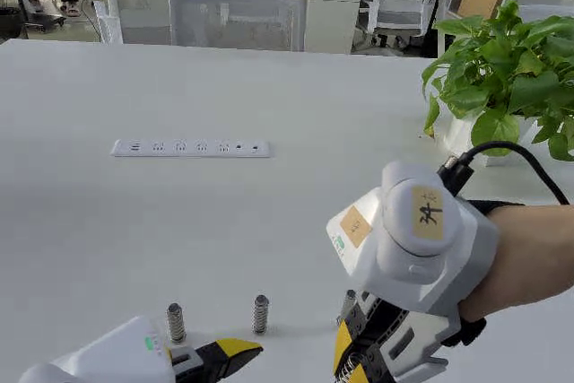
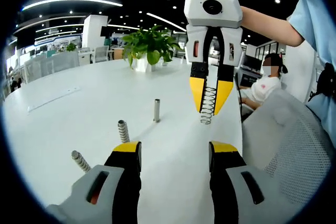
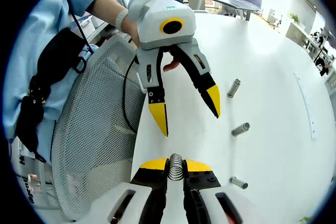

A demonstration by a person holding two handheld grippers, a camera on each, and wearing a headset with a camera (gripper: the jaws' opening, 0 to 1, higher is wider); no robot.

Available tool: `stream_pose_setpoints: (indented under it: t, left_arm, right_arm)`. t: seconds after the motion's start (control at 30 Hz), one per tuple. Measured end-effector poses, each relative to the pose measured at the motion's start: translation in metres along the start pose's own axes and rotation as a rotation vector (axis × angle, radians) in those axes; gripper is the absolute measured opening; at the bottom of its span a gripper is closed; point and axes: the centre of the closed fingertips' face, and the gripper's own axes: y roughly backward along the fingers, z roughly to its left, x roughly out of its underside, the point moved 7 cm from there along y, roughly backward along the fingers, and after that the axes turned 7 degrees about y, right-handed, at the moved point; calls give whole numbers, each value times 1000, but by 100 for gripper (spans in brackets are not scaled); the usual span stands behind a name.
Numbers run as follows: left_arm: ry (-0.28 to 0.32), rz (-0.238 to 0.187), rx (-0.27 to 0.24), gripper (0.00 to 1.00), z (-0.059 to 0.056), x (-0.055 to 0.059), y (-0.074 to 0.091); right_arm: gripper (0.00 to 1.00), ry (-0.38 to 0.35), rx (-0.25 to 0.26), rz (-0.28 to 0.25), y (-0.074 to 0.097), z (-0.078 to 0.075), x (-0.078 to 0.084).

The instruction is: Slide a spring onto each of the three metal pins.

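Three short pins stand in a row near the table's front edge. Springs sit on the left pin (image 1: 176, 322) and the middle pin (image 1: 261, 313). The right pin (image 1: 349, 304) is bare and partly hidden behind my right gripper (image 1: 352, 354). That gripper is shut on a loose spring (image 3: 176, 166), also seen hanging upright (image 2: 208, 103) a little beyond the bare pin (image 2: 156, 110). My left gripper (image 1: 226, 353) is open and holds nothing; its jaws stand wide apart near the sprung pins (image 2: 123, 130).
A white power strip (image 1: 190, 148) lies across the middle of the white table (image 1: 287, 221). A potted plant (image 1: 507, 69) stands at the right. A mesh chair (image 3: 94, 145) is at the near table edge, and more chairs (image 1: 238, 20) stand beyond the far edge.
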Motion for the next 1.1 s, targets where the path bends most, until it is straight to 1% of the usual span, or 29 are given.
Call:
stream_pose_setpoints:
  t: [0.17,0.3,0.37,0.5,0.57,0.67,0.77,0.87,1.03,1.1]
  left_arm:
    - [14,-13,-64,61,12,4,15]
    - [26,-5,-104,65,21,10,25]
    - [27,-10,-121,68,24,11,30]
    - [36,-6,-152,73,30,14,40]
    - [30,-8,-174,78,33,15,45]
    - [33,1,-187,82,36,18,52]
    - [35,-3,-200,87,39,20,59]
    - [31,3,-209,91,41,22,65]
    - [30,12,-212,98,44,26,75]
    - [29,19,-212,99,45,28,78]
  right_arm:
    - [7,-3,2,11,1,0,4]
    - [7,-15,10,18,2,-3,7]
    - [7,-19,13,20,2,-5,8]
    - [7,-30,29,18,2,-12,12]
    - [7,-34,33,21,2,-16,13]
    - [7,-39,37,32,2,-20,16]
    - [7,-40,41,44,3,-23,19]
    - [7,-42,50,53,5,-27,22]
    - [7,-44,70,68,11,-33,27]
    - [7,-42,77,79,14,-36,29]
